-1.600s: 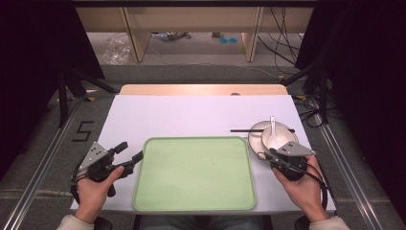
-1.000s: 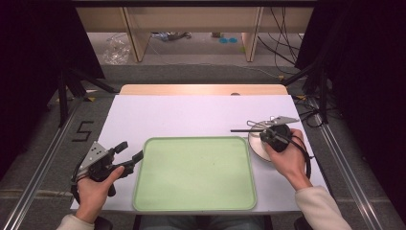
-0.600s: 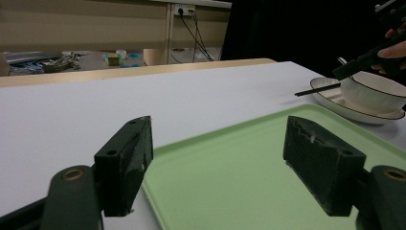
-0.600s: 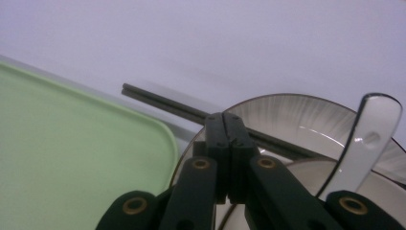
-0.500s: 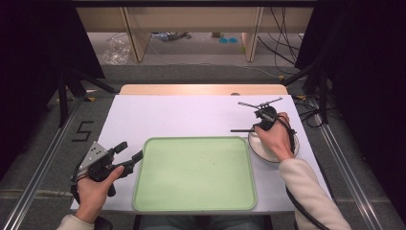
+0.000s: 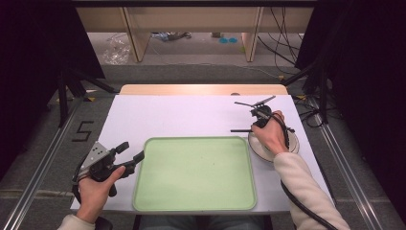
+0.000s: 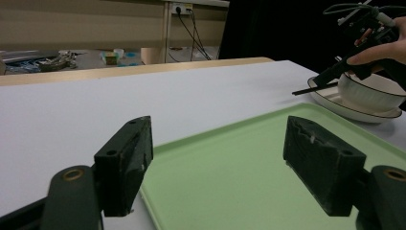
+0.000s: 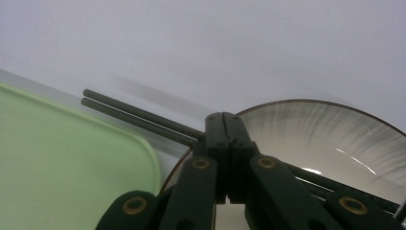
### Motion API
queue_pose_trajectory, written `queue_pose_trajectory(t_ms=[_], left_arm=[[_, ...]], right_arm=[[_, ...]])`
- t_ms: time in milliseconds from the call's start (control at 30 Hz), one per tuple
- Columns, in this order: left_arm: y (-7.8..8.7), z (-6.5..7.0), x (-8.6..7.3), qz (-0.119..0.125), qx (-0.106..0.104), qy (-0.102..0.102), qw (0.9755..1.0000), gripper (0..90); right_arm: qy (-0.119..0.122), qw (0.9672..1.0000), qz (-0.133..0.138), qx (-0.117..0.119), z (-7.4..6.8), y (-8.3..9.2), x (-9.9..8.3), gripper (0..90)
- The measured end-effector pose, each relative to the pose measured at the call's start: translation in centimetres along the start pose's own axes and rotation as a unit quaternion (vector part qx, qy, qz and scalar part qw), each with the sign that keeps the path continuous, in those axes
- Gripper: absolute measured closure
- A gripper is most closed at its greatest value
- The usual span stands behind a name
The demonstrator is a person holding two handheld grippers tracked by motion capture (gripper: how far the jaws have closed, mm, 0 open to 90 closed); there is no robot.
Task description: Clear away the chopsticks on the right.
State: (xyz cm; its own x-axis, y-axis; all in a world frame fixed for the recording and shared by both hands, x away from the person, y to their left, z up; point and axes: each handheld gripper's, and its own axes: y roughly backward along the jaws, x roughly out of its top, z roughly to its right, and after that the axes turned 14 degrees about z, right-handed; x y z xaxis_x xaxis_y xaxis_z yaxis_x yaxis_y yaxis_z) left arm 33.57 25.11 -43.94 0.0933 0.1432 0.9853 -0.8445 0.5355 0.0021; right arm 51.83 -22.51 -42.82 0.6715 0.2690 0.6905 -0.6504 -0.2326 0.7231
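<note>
Reaching: my right claw (image 8: 229,158) is over the pair of thin black chopsticks (image 8: 139,116) that lie across the round white bowl with a dark rim (image 8: 330,139).
Right claw: its two black jaws are pressed together with nothing between them.
Chopsticks: just under my right claw's tip, sticking out past it toward the flat light green plastic tray (image 8: 62,167).
Next move: I think I must open the jaws, go down, and pinch the sticks.
Left claw (image 7: 225,163): jaws wide apart, empty, waiting low at the tray's edge.
</note>
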Motion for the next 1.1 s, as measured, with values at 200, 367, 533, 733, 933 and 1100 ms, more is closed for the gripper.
queue_pose_trajectory(t_ms=[200, 367, 533, 733, 933, 1100], left_arm=[[0.0, 0.0, 0.0, -0.001, 0.0, -0.002, 1.0, 25.6], [0.0, 0.0, 0.0, -0.004, 0.002, -0.002, 1.0, 25.6], [-0.1, 0.0, 0.0, -0.004, 0.0, -0.003, 1.0, 25.6], [0.0, 0.0, 0.0, -0.004, 0.001, -0.003, 1.0, 25.6], [-0.1, 0.0, 0.0, -0.003, 0.001, -0.002, 1.0, 25.7], [0.0, 0.0, 0.0, -0.003, 0.002, -0.002, 1.0, 25.6]], right_arm=[[-0.01, 0.9998, -0.015, -0.009, -0.1, -0.2, 0.1, 90.0], [-0.006, 0.9995, -0.025, -0.019, -0.2, -0.4, 0.2, 90.0], [0.014, 0.9987, -0.04, -0.029, 0.1, -0.7, 0.6, 90.0], [0.037, 0.9981, -0.035, -0.035, 0.2, -1.1, 0.9, 90.0], [0.216, 0.9761, -0.02, 0.001, -1.5, -0.7, 2.0, 79.5], [0.428, 0.9026, -0.025, 0.036, -2.8, -1.2, 3.0, 64.4]])
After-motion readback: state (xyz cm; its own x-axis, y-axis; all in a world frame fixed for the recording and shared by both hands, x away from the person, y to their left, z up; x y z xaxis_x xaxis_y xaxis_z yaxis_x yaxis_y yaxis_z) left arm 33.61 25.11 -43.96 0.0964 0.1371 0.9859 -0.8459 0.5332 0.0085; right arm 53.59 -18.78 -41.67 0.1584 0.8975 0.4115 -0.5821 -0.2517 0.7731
